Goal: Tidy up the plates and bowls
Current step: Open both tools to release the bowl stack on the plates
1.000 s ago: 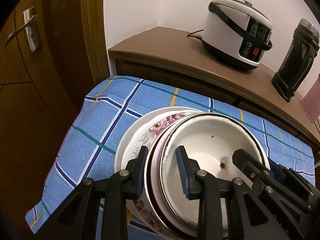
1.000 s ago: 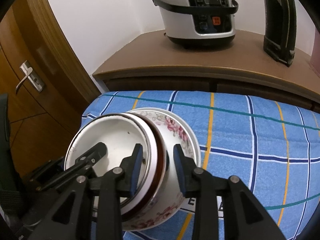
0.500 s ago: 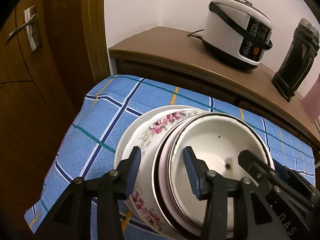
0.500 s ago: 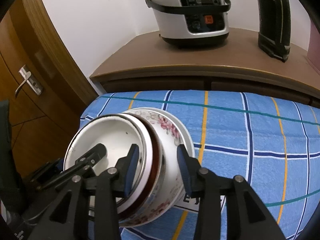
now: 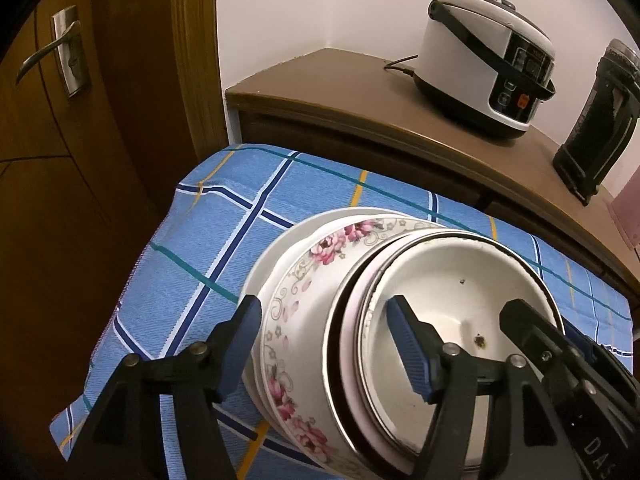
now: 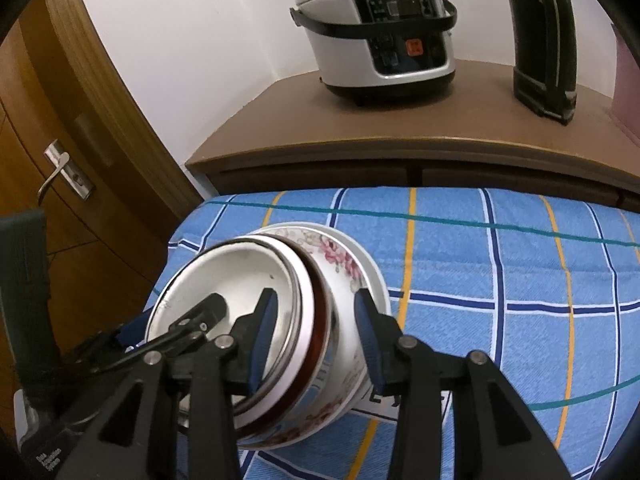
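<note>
**Nested bowls on a white plate, both grippers astride the rims**

Centrally, a stack of nested bowls [image 5: 400,340] sits on a white plate [image 5: 276,256] near the left end of a blue checked cloth [image 5: 224,240]. The outermost is a floral bowl [image 6: 344,320]; a white bowl [image 6: 236,280] lies innermost. The left gripper [image 5: 326,340] points steeply down, one finger outside the floral wall, the other inside the white bowl. Its jaws have just been opening and stand wide, clear of the rims between them. The right gripper [image 6: 316,328] straddles the opposite side, more narrowly; whether its pads press on the walls cannot be told. Behind the cloth, a rice cooker [image 6: 376,32] and a dark jug [image 6: 544,40] stand on a brown cabinet [image 6: 360,128]. The stack's near edge is hidden behind the grippers' frames.
</note>
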